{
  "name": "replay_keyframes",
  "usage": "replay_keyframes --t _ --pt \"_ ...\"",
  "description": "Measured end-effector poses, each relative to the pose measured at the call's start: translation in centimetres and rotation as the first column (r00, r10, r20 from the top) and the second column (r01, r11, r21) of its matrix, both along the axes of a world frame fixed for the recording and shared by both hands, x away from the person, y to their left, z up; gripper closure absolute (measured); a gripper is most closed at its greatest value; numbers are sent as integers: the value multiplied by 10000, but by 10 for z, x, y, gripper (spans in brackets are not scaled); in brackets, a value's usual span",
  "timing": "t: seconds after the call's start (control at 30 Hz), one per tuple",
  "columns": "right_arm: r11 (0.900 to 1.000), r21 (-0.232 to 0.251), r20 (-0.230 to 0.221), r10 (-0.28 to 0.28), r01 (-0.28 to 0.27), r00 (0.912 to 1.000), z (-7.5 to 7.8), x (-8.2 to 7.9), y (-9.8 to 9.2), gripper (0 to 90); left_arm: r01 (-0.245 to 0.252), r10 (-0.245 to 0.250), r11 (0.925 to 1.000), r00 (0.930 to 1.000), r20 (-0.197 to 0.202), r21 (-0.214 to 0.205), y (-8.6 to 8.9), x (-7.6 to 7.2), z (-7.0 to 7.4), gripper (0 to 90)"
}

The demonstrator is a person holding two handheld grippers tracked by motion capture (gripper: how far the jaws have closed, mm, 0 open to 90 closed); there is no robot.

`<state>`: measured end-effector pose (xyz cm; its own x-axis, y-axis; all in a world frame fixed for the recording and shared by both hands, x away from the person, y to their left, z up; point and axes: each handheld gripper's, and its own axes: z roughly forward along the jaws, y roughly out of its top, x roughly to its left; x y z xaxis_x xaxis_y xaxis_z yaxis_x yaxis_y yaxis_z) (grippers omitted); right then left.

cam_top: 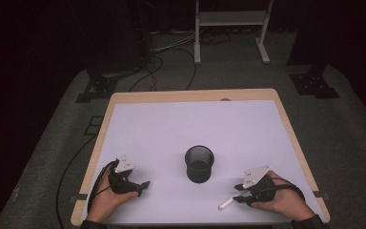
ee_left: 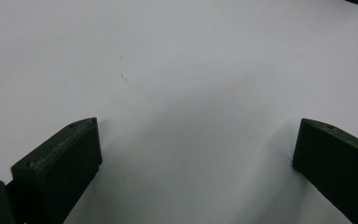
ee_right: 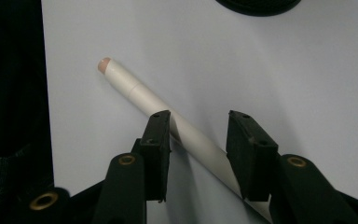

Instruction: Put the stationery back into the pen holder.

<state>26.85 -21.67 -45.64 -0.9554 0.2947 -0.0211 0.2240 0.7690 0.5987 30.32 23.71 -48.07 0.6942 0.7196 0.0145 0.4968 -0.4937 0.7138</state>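
White smooth cylindrical pen (ee_right: 168, 119) lies diagonal between right hand-held gripper (ee_right: 198, 140) jaws, still spread; matte tabletop (ee_right: 284, 70); left hand-held gripper (ee_left: 196, 154) spread wide.

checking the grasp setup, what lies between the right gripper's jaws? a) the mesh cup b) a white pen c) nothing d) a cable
b: in the right gripper view the white pen lies slantwise on the table between the jaws of the right gripper, with a gap visible on at least one side; the mesh cup stands apart, nearer the table's middle.
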Motion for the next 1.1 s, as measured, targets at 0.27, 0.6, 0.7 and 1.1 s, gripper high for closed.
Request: replay_keyframes --t 0.27,0.6,0.7,1.1 --pt "9997 -252 -102 -32 30 9999 3 -2 -2 658 -2 2 10000 10000 1 -1 0 0 0 4" --pt "9962 -839 -169 202 -215 9997 2 -8 2 693 -4 4 10000 10000 -2 1 0 0 0 5" --pt "9966 -802 -463 125 -162 9988 2 -7 2 740 -5 5 10000 10000 -5 0 0 0 0 5" --pt "9844 -951 -558 -1540 1483 9865 7 1 -24 780 -6 6 10000 10000 -13 -11 0 0 0 5"
